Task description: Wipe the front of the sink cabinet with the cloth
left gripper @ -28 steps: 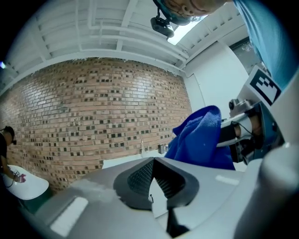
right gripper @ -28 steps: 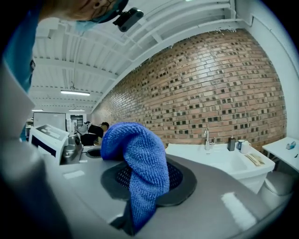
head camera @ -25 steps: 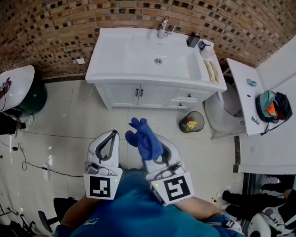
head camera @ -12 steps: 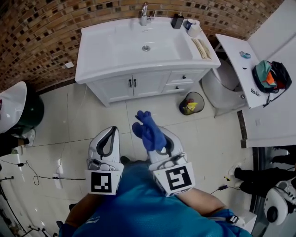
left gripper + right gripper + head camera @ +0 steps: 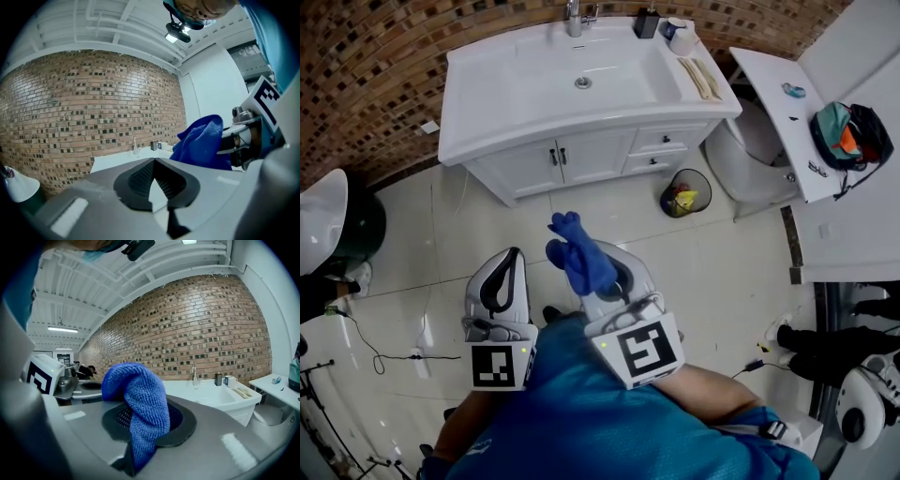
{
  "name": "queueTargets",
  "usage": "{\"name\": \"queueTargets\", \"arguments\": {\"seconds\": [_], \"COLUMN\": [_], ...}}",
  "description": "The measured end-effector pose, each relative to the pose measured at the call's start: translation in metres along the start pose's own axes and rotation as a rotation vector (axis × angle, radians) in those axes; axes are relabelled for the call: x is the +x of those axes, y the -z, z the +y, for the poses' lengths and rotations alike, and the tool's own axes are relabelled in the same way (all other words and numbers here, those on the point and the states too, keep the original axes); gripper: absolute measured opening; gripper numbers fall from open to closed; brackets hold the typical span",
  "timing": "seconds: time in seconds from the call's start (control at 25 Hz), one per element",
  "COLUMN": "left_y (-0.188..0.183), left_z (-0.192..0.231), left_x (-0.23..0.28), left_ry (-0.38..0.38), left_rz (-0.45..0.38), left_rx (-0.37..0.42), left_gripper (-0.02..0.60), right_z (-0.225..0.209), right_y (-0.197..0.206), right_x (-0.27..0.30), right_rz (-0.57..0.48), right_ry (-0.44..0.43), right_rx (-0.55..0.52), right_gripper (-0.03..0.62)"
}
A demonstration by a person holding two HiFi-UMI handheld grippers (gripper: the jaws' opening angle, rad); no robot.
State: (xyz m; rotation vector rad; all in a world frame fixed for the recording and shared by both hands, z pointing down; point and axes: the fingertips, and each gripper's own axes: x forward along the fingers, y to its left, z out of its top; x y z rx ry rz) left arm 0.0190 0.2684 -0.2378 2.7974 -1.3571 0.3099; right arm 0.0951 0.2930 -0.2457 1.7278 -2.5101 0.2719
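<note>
Blue cloth [image 5: 581, 262] pinched in right gripper [image 5: 617, 274], well short of cabinet [image 5: 581, 161] front | left gripper [image 5: 508, 261] closed, empty | risk: loose folds slipping free under wiping pressure, hard jaws scraping its paint

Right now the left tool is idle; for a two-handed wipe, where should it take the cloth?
Probably the bunched free end of the cloth, which sticks out past the right tool pinching its other end. Bring the left tool, shut and empty, in from the left, where nothing blocks it.

Open floor [image 5: 614, 217] before sink cabinet [image 5: 581, 157]; waste bin [image 5: 685, 194] off right end.
</note>
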Motion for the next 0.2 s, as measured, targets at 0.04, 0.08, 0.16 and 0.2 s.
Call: {"name": "queueTargets", "arguments": {"seconds": [0.04, 0.08, 0.16, 0.2], "left_y": [0.000, 0.000, -0.002, -0.003], "left_z": [-0.001, -0.002, -0.006, -0.009], "left_x": [0.002, 0.005, 0.011, 0.014], "left_ry": [0.000, 0.001, 0.007, 0.011], "left_rz": [0.000, -0.002, -0.013, -0.019], "left_rx": [0.001, 0.003, 0.006, 0.007], "left_gripper": [0.003, 0.003, 0.003, 0.003], "right_z": [-0.001, -0.003, -0.009, -0.012], "right_y": [0.000, -0.001, -0.002, -0.002], "right_x": [0.001, 0.002, 0.002, 0.001], "right_rz": [-0.001, -0.004, -0.007, -0.008], "right_ry": [-0.005, -0.007, -0.003, 0.002], "right_rx": [0.000, 0.002, 0.009, 0.013], "right_gripper": [0.066, 0.066, 0.066, 0.066]}}
